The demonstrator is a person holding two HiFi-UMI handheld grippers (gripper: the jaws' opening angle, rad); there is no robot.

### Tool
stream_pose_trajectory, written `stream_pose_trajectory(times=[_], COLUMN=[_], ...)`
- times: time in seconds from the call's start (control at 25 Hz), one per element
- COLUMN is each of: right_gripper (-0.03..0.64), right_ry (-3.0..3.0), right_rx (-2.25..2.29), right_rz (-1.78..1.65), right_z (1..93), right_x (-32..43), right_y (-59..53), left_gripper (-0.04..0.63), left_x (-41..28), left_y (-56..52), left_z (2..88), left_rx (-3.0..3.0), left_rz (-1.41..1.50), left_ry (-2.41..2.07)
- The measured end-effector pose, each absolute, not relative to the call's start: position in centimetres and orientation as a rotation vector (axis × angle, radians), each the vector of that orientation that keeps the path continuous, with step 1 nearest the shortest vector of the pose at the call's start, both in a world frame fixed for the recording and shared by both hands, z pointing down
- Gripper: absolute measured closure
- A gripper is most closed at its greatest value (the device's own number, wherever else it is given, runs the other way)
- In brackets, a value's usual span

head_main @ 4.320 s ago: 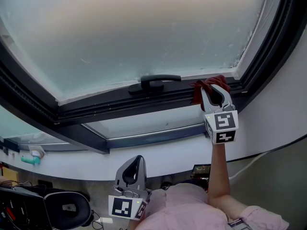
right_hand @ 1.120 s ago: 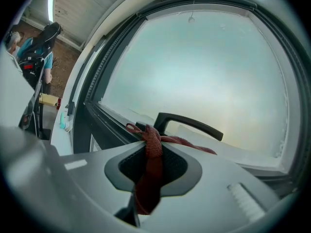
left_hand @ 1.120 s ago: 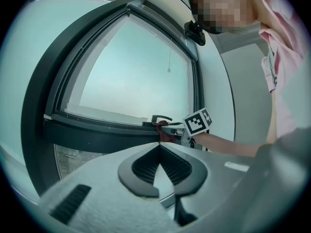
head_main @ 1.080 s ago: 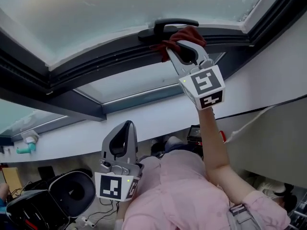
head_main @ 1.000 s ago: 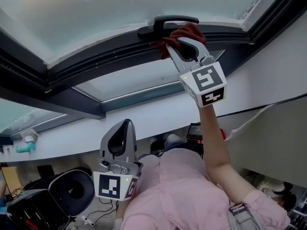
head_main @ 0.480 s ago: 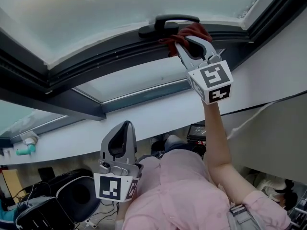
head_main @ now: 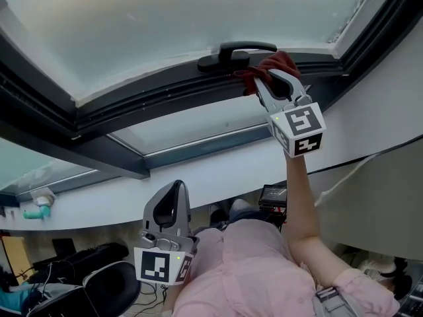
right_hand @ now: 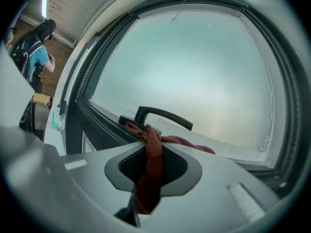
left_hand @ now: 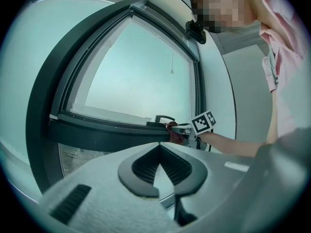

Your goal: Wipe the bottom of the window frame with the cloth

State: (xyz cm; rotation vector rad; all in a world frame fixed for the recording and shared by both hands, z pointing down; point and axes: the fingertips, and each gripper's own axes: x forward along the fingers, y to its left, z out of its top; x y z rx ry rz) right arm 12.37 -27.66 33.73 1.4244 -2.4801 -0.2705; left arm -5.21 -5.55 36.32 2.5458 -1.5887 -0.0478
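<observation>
Right hand-held gripper [head_main: 264, 79] is up at one o'clock in the head view, jaws clamped on the red cloth [head_main: 278, 63]. In the right gripper view the cloth [right_hand: 152, 152] runs straight down between the pads. The bunched end is pressed on the dark bottom rail of the window frame [head_main: 158, 98], just beside the black window handle [head_main: 236, 50], which sits at the cloth's ten o'clock.

Left hand-held gripper [head_main: 176, 186] hangs low at seven o'clock, well away from the glass. Its jaws are pressed together on nothing and it plays no part.

This looks like mid-wipe, with the cloth about halfway along the rail. The next move calls for dragging the cloth along the rail with steady pressure, and the handle base is the obstacle. The cloth must go under or around it without snagging, and the pinch must stay firm.
</observation>
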Motion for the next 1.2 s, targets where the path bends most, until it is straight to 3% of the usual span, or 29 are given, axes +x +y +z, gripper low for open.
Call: stream_pose_trajectory(times=[1.2], right_gripper=[0.549], right_ry=[-2.506], right_rx=[1.472], right_rz=[-0.233], right_z=[33.5], right_x=[20.8], right_y=[-29.1], left_gripper=[0.598], left_x=[3.9], left_y=[-8.7], left_z=[35.4], left_rx=[2.595], left_rz=[-0.014], left_ry=[-1.52])
